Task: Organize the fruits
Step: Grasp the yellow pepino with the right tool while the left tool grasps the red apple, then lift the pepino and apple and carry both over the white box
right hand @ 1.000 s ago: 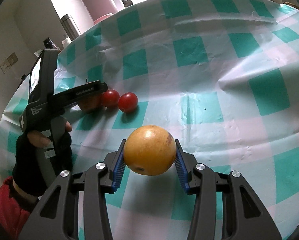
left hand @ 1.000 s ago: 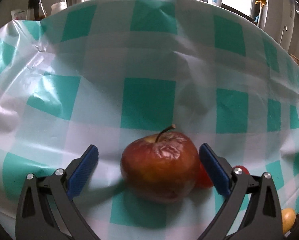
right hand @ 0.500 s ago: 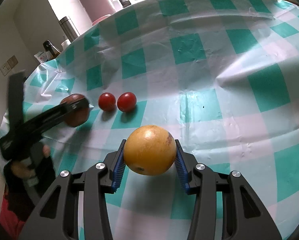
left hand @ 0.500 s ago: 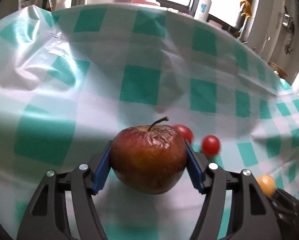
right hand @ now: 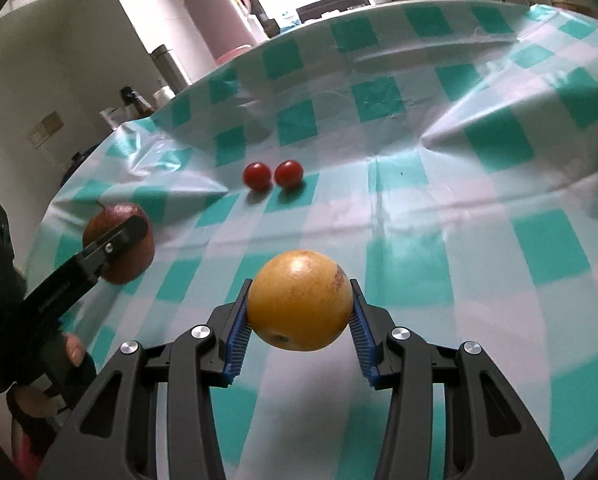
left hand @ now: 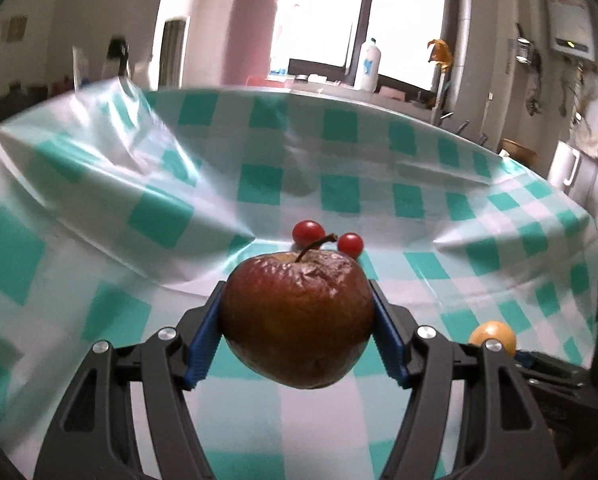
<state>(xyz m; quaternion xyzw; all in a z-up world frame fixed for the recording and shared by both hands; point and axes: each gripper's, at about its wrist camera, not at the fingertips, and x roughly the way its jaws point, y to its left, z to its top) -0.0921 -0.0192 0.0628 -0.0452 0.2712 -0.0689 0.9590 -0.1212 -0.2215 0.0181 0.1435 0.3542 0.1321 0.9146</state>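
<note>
A wrinkled red apple with a curved stem hangs above the checked tablecloth, and my left gripper is shut on it, blue pads pressed to both sides. In the right wrist view the same apple shows at far left behind a black finger. My right gripper is shut on a yellow-orange orange, lifted off the cloth. That orange also shows low right in the left wrist view. Two cherry tomatoes lie side by side on the cloth beyond both fruits; in the left view the tomatoes sit just past the apple.
A teal-and-white checked tablecloth covers the table, with raised folds. A pink flask and a steel bottle stand past the far edge. A white bottle stands on the windowsill. A gloved hand holds the left gripper.
My left gripper closed on the apple, lifted it and drew back toward the left, so the tomatoes now lie beyond it. The right gripper, still holding the orange, pulled back a little.
</note>
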